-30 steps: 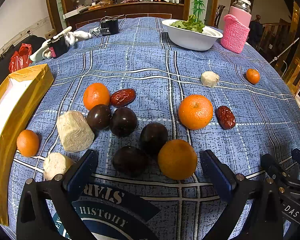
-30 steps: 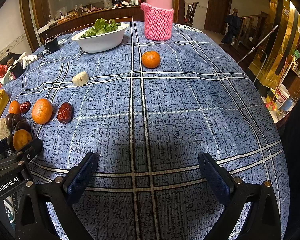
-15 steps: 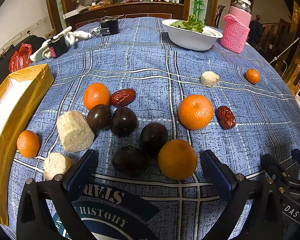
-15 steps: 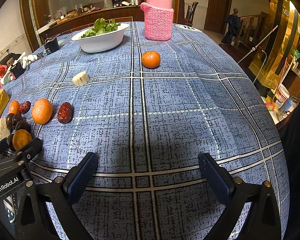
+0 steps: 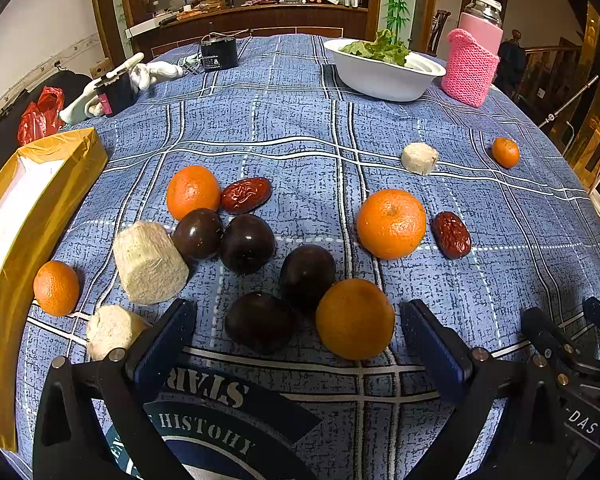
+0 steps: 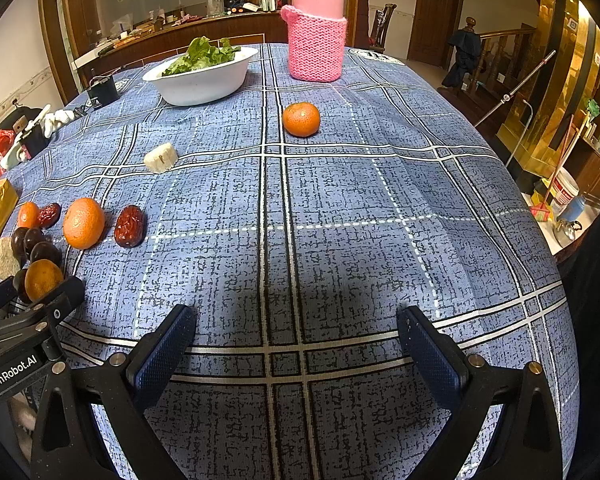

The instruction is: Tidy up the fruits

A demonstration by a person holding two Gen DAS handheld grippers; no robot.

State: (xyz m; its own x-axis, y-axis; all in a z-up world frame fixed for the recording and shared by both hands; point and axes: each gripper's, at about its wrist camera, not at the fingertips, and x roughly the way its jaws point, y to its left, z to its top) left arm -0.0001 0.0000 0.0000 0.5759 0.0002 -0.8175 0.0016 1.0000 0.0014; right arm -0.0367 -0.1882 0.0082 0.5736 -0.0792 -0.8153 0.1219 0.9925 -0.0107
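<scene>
Left gripper (image 5: 296,344), right gripper (image 6: 296,344): black frames, blue textured pads (image 6: 162,356), silver screws, white "GenRobot.AI" lettering lower left.

Right tool (image 6: 296,344) gapes — over tablecloth (image 6: 340,220).

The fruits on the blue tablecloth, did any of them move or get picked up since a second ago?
No, nothing visibly changed. The left gripper is open and holding nothing, just behind the nearest orange and dark plum. The right gripper is open too, over bare tablecloth. Every fruit lies where it did.
</scene>
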